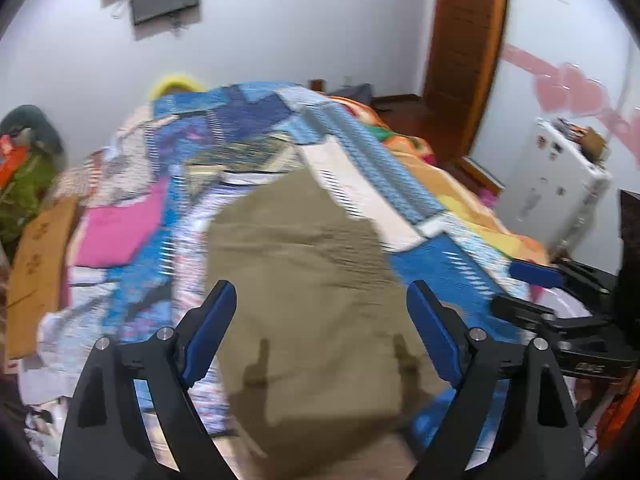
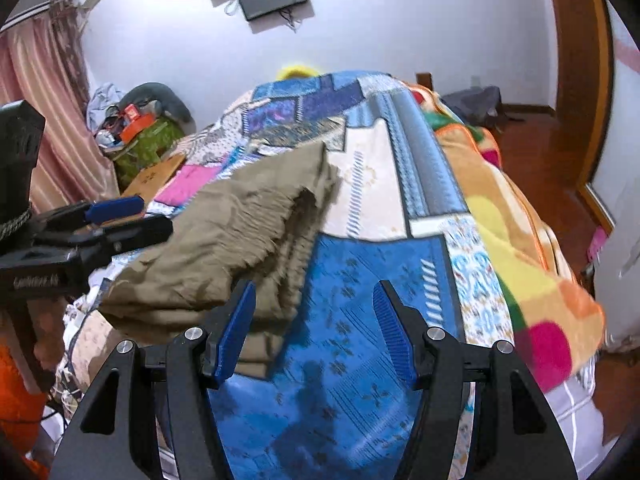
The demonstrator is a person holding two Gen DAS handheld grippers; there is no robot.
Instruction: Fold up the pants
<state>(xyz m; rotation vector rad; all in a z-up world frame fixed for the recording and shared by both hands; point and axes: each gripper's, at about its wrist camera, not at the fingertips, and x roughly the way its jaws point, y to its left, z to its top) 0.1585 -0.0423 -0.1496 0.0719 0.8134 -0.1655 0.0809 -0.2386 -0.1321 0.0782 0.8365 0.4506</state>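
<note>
Clearly, the pants (image 1: 304, 280) are soft and light, so they are judged easy to lift but floppy. They can be bent any way, and a loose end is likely to droop and slide out of shape when it is raised. They are not thought to be slippery or easy to break. A good hold is best taken on an edge or a corner, where the cloth is doubled and thick, not in the flat middle.

The pants are brownish green, like dry grass. They are laid on the bed (image 1: 448, 264), on a patchwork cover of blue, white and pink. In the left wrist view they are seen as a broad, fairly flat pile with soft wrinkles and a straight near edge. In the right wrist view (image 2: 224, 240) they are seen bunched and already doubled over, with a rumpled end at the far side.

The left gripper (image 1: 320, 300) is held above the near part of the pants. Its fingers (image 1: 212, 328) are spread wide, and nothing is squeezed by them, though cloth is seen between them.

The right gripper (image 2: 316, 312) is held beside the pants, over the blue cover. Its fingers (image 2: 394, 336) are partly apart and nothing is held.
</note>
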